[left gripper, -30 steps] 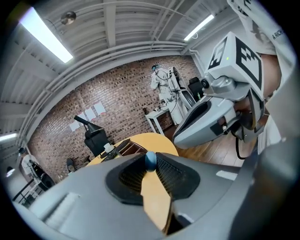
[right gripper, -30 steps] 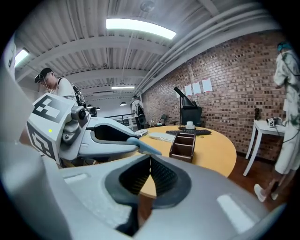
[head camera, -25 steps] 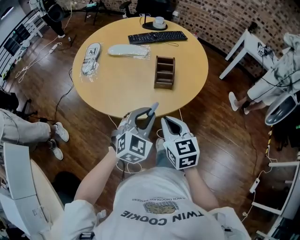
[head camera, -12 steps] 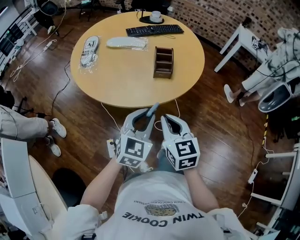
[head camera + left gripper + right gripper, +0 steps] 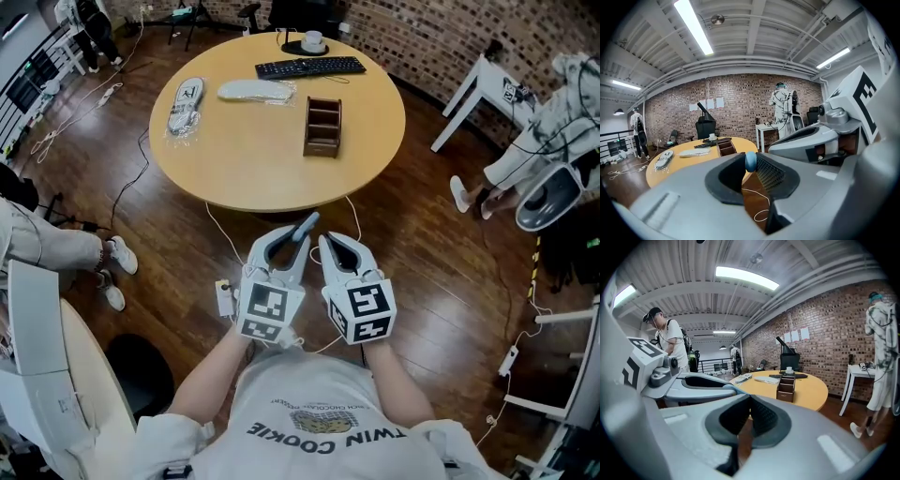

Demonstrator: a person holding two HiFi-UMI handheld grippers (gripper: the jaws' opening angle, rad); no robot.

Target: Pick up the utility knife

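Observation:
The utility knife [image 5: 306, 226] is grey with a blue end. It sticks out forward from the jaws of my left gripper [image 5: 298, 242], which is shut on it. In the left gripper view only the knife's blue end [image 5: 750, 161] shows, pinched between the dark pads at the left gripper's [image 5: 751, 165] tips. My right gripper [image 5: 326, 242] is level with it, just to its right, and is shut with nothing in it. In the right gripper view the right gripper's [image 5: 750, 398] pads meet. Both grippers hang over the wooden floor, just short of the round table's [image 5: 244, 173] near edge.
On the table are a wooden organiser [image 5: 322, 127], a black keyboard [image 5: 309, 67], a cup [image 5: 312, 41] and two plastic-wrapped items [image 5: 185, 105]. Cables and a white power strip [image 5: 225, 298] lie on the floor. A seated person's legs [image 5: 56, 248] are at the left, a white table [image 5: 487, 84] at the right.
Both grippers have drawn back from the table's near edge, the knife still in the left one. The left gripper has rolled about its own axis.

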